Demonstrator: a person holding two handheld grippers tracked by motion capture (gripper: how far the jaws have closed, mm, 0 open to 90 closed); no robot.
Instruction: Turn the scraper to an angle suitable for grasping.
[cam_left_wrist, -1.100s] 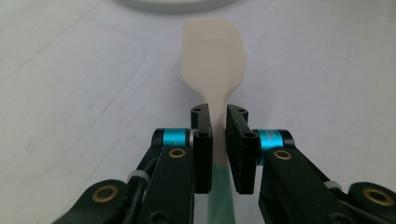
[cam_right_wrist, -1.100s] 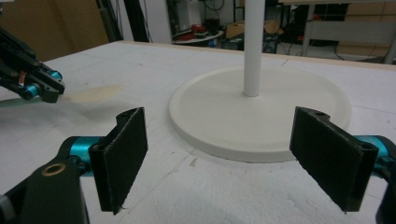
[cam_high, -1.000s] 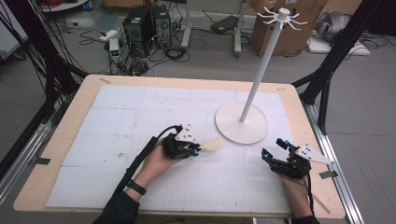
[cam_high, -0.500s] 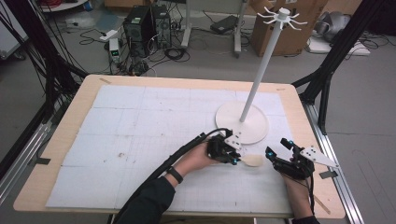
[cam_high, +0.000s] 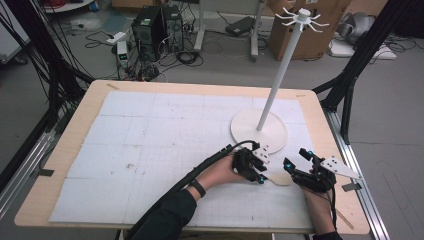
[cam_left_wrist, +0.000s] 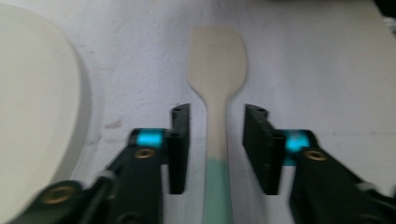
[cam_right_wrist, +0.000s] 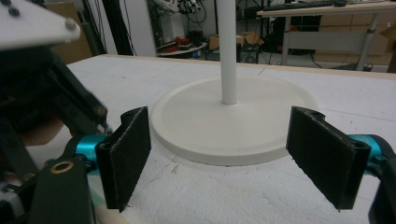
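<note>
The left forearm, in a dark sleeve with a black wrist band, reaches in from the bottom edge towards the round white base of the pole stand (cam_high: 259, 131), and its hand carries the black left gripper (cam_high: 261, 176) just in front of that base. Its jaws have just been opening; they stand apart without pressing. The black right gripper (cam_high: 291, 169), also near the base, has its jaws wide apart.

Looks like a robotics lab or test workshop: wooden table (cam_high: 90, 100) w/ white gridded mat (cam_high: 165, 135) inside a black frame rig (cam_high: 360, 55), cable bundles (cam_high: 45, 65), PC tower (cam_high: 150, 25), cardboard boxes (cam_high: 310, 40), bare grey floor (cam_high: 395, 110).
</note>
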